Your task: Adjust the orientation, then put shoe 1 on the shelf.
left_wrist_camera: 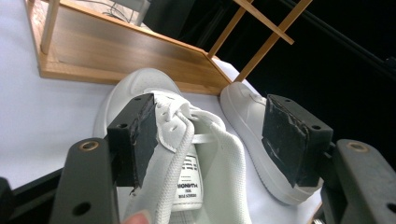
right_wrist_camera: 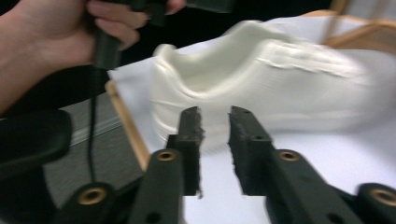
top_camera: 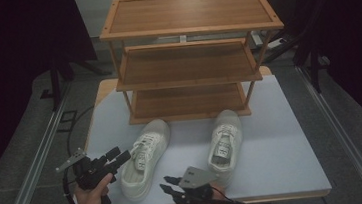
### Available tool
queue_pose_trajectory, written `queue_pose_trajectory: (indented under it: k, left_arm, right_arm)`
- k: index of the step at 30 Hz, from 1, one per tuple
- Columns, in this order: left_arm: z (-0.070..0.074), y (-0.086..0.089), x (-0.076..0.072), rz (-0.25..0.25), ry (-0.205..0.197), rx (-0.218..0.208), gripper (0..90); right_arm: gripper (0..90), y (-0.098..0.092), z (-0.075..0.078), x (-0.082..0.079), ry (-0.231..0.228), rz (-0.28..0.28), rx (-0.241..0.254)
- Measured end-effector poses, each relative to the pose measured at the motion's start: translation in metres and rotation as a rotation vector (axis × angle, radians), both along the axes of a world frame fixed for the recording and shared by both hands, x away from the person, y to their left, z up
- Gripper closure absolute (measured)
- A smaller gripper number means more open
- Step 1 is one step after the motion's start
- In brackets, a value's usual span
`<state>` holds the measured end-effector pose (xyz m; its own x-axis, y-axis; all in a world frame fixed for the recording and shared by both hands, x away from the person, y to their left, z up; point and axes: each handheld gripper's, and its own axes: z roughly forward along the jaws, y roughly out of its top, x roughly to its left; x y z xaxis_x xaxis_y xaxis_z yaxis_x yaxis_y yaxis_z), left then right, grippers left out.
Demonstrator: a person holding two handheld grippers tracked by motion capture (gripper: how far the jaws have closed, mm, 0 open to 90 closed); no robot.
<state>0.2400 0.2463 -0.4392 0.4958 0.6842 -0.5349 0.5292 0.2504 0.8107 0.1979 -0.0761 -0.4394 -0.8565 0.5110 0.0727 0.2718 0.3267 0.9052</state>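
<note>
Two white lace-up sneakers stand on the pale table (top_camera: 283, 137) in front of a wooden rack (top_camera: 189, 56). My left gripper (top_camera: 119, 155) is at the left shoe (top_camera: 146, 158), beside its heel end. In the left gripper view, the jaws of that gripper (left_wrist_camera: 212, 128) stand wide open astride the shoe's tongue and collar (left_wrist_camera: 189, 186), with the right shoe (left_wrist_camera: 247, 116) beyond. My right gripper (top_camera: 164, 183) hovers near the table's front edge, between the two heels. In the blurred right gripper view, the jaws of that gripper (right_wrist_camera: 215, 121) are a little apart with nothing between them, facing the left shoe's side (right_wrist_camera: 261, 88).
The three-tier rack has bare shelves; its bottom shelf (left_wrist_camera: 107, 51) lies just past the shoes' toes. The right shoe (top_camera: 225, 140) sits right of centre. A hand (right_wrist_camera: 56, 42) grips the left gripper's handle. Dark floor and rails flank the table.
</note>
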Motion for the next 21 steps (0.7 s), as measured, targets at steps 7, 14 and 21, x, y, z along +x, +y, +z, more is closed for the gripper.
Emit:
queue_pose_trajectory:
  k: [7, 14, 21]
  left_arm:
    - [-0.004, -0.001, 0.002, 0.019, -0.01, 0.038, 32.6]
    - [-0.009, -0.009, 0.009, 0.006, 0.014, 0.061, 34.2]
    - [-0.015, -0.019, 0.019, 0.019, 0.025, 0.159, 36.6]
  right_arm:
    - [59.9, -0.049, -0.001, -0.003, -0.002, -0.11, 0.038]
    - [56.3, -0.059, -0.002, -0.003, 0.018, -0.146, 0.045]
    - [55.9, -0.057, -0.006, -0.003, 0.027, -0.151, 0.028]
